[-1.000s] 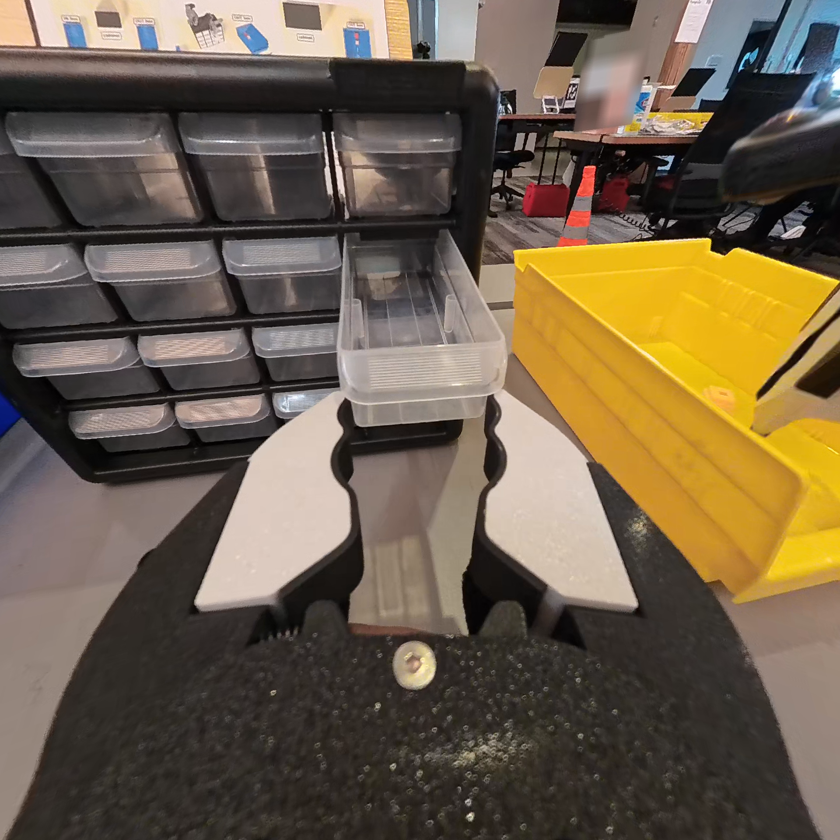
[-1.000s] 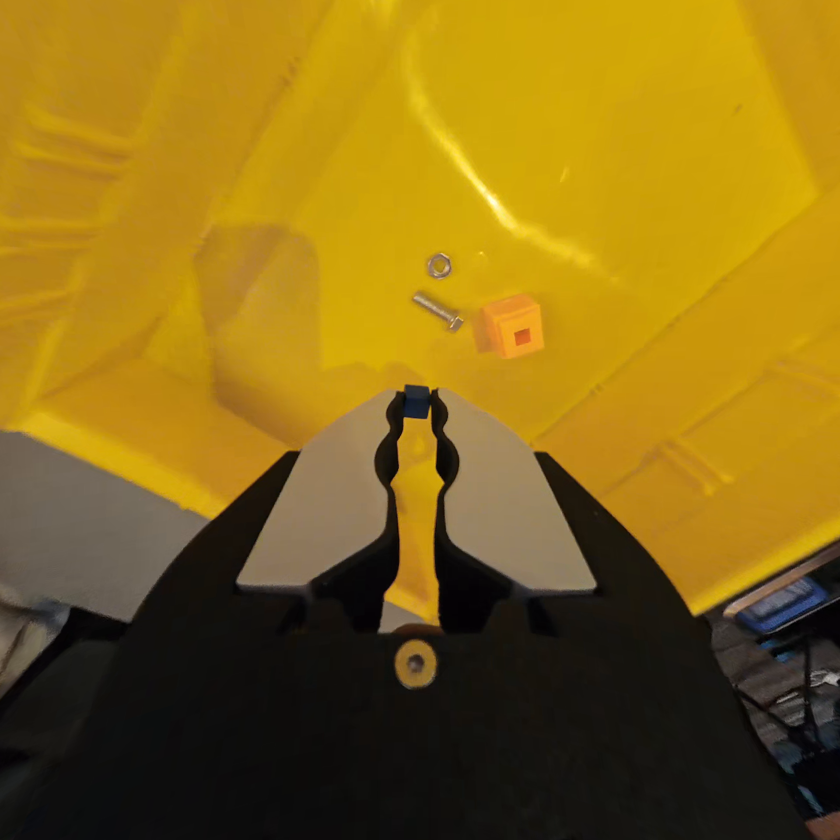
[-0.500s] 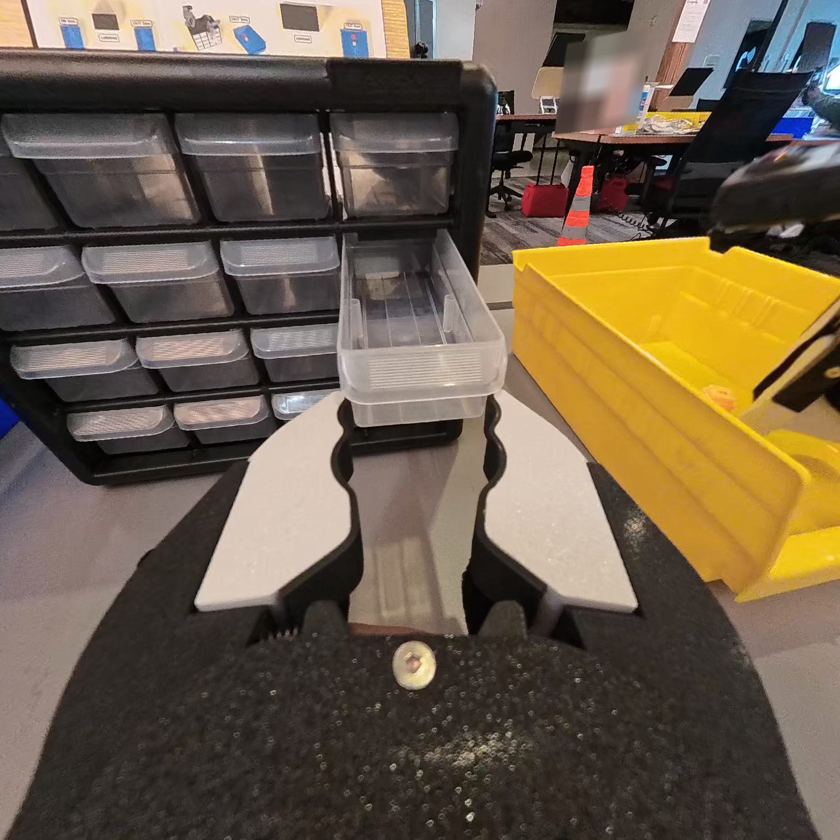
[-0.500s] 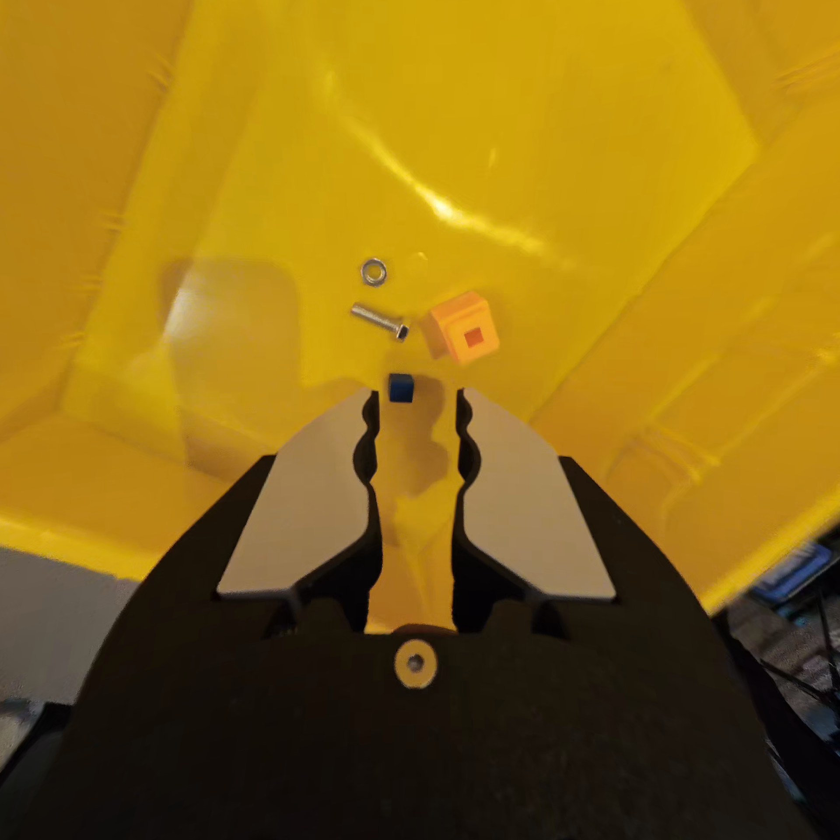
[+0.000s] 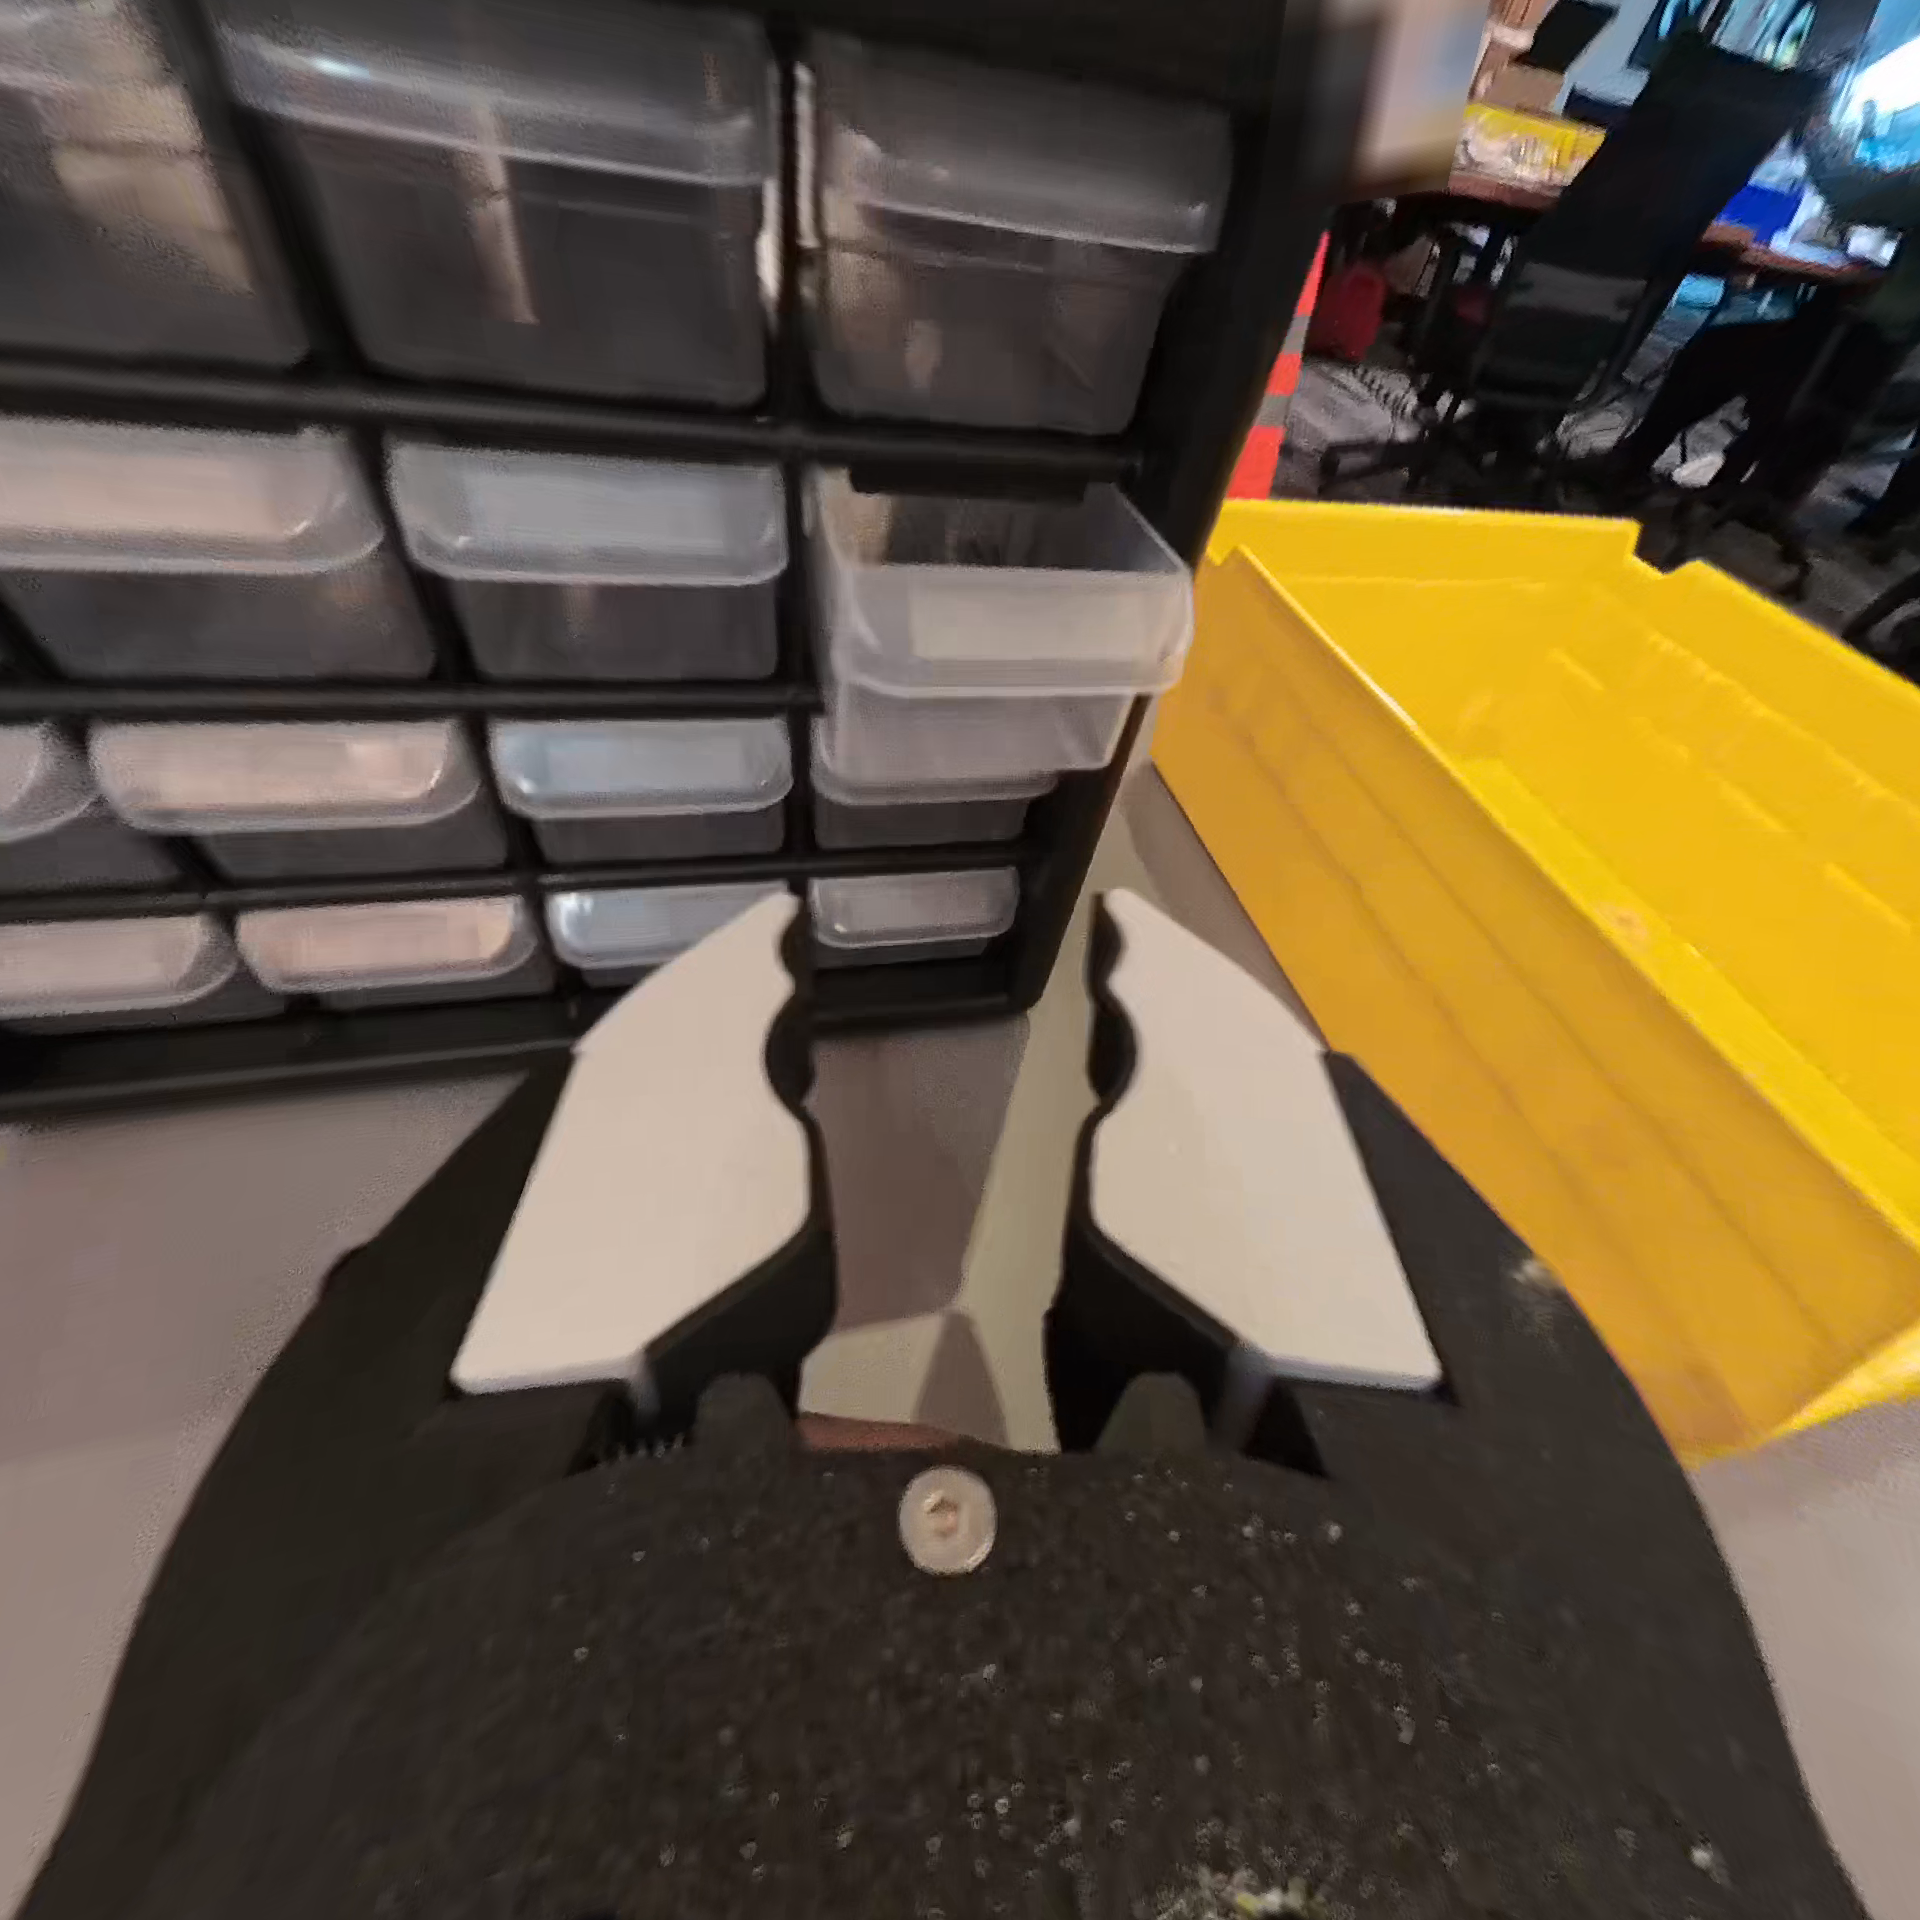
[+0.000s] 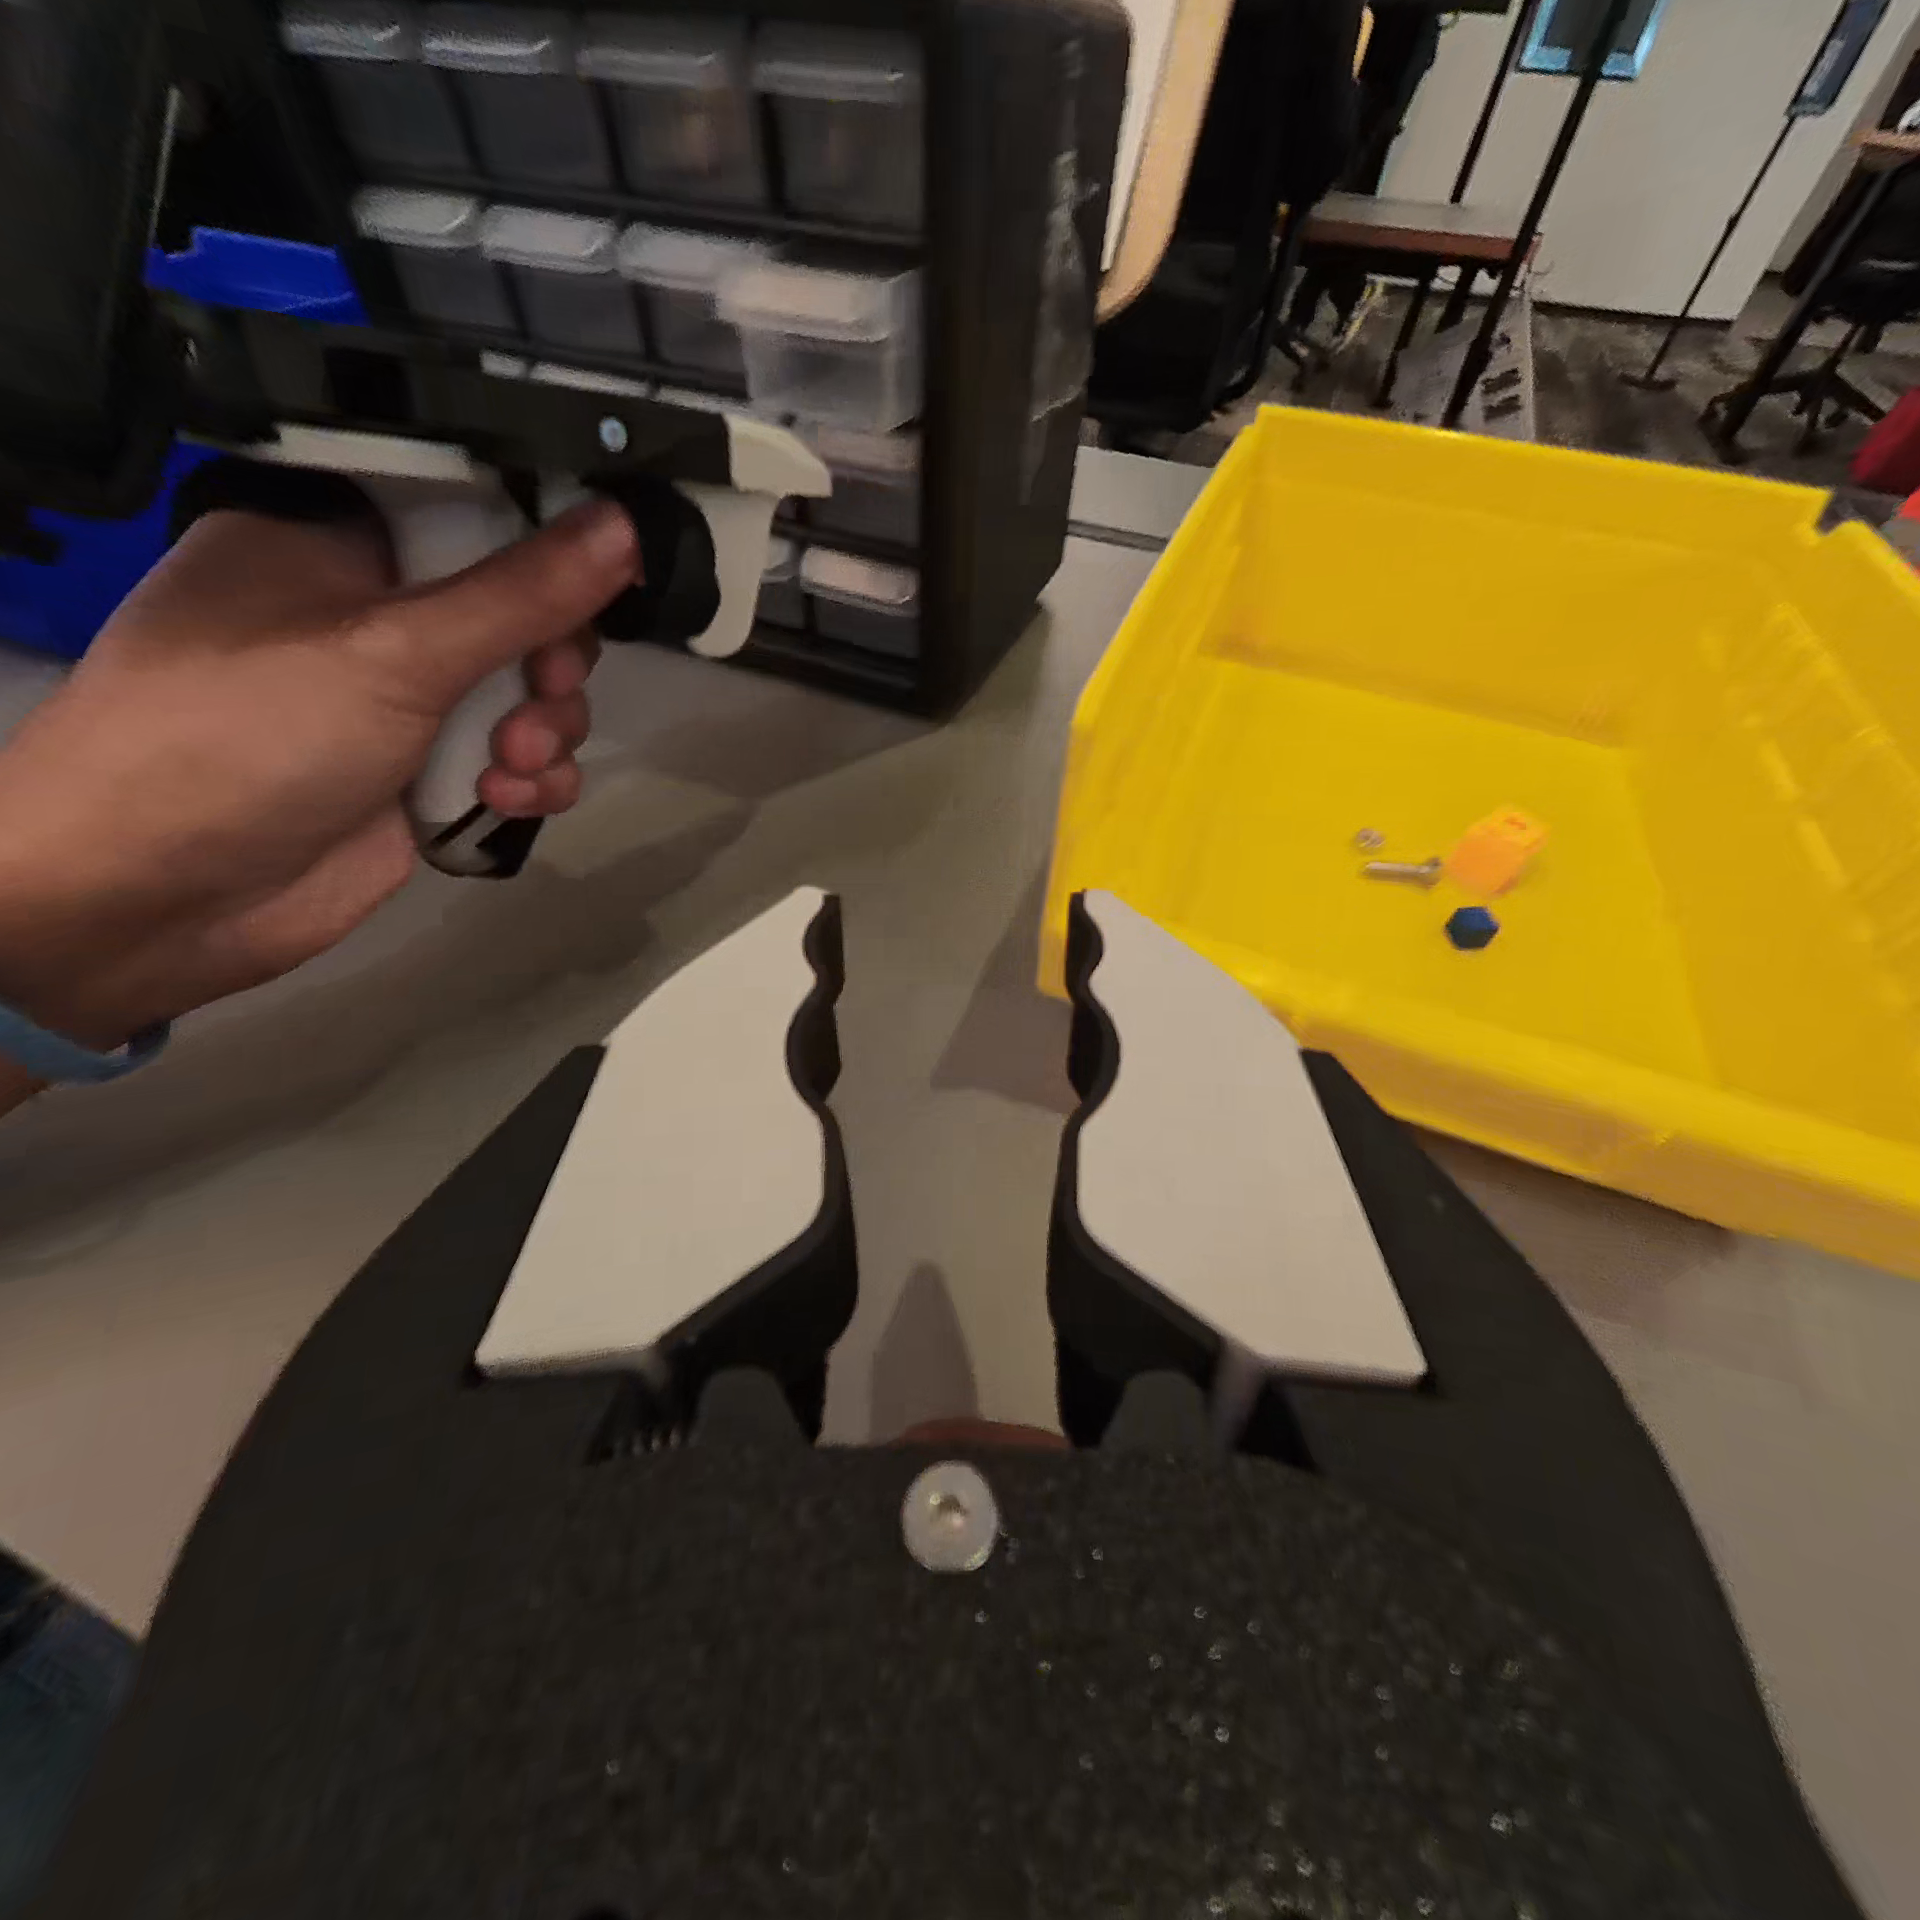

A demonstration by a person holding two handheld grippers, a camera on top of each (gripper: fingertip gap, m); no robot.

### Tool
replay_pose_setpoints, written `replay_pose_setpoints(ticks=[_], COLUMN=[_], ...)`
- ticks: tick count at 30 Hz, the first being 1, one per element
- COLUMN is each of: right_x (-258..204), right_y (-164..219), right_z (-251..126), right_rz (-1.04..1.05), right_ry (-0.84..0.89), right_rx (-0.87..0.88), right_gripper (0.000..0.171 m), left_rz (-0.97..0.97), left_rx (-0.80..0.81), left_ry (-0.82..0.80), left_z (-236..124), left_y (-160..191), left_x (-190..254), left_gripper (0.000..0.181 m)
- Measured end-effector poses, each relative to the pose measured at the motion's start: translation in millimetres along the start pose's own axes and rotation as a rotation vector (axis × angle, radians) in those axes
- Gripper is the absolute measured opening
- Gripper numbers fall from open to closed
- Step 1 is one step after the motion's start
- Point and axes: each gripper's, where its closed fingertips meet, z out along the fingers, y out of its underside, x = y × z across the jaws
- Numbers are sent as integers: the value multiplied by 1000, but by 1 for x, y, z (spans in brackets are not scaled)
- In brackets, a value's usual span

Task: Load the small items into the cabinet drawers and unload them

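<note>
Drawer [image 5: 987,634] juts from blurred cabinet [image 5: 582,499]; its contents unreadable.

orange cone [image 5: 1276,410] behind cabinet | blue bin [image 6: 249,272] left | dark chairs [image 6: 1860,312] beyond

Grey table [image 6: 852,831]: black drawer cabinet [image 5: 1205,582], yellow bin [image 6: 1174,790] beside.

My left gripper [image 5: 943,935] and right gripper [image 6: 948,914] both show pale wavy-edged fingers on speckled black bodies, with a silver screw behind each finger pair.
</note>
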Motion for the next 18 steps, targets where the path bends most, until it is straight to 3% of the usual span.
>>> replay_pose_setpoints(ticks=[2,12,18], right_x=[-2,13,6], right_y=[7,-8,-4], right_z=[-1,-12,-8], right_rz=[-27,13,-8], right_ry=[-8,-14,-44], right_rx=[-29,68,52], right_gripper=[41,37,37], left_rz=[-21,19,19], left_rx=[46,65,59], left_ry=[-16,-105,-105], left_z=[-7,34,41], left_y=[0,-26,-31], left_x=[-2,-1,-7], left_gripper=[29,23,22])
